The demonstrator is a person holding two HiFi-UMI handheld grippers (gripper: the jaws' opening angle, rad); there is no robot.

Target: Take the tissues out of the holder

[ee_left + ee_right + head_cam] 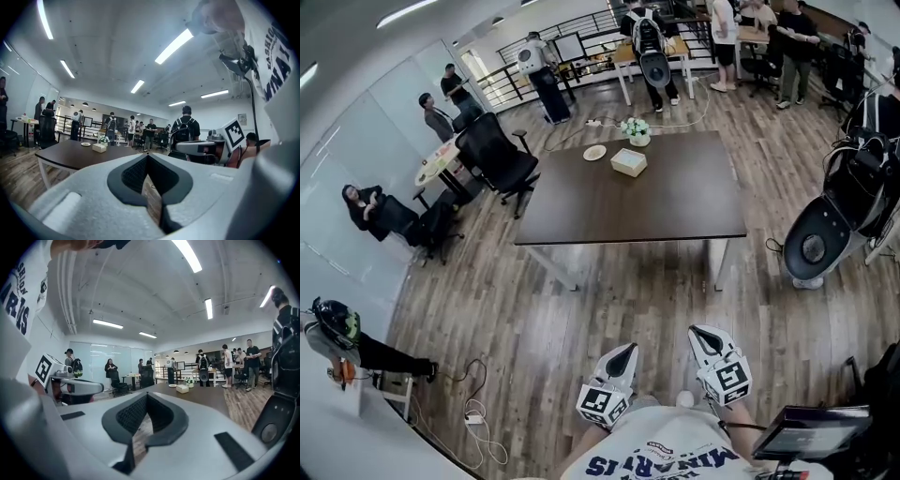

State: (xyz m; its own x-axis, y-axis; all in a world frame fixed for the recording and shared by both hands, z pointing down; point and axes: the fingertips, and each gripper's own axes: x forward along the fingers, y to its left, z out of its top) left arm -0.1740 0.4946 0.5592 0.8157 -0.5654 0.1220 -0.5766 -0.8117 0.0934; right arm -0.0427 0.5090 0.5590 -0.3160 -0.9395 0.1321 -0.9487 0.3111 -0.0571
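tissue holder (628,161) on table (675,211), far beyond fingers (622,359)

The person wears a white T-shirt (675,452) with dark blue letters, and the white left tongs (628,350) and right tongs (698,332) each bear a black-marked cube (602,403).
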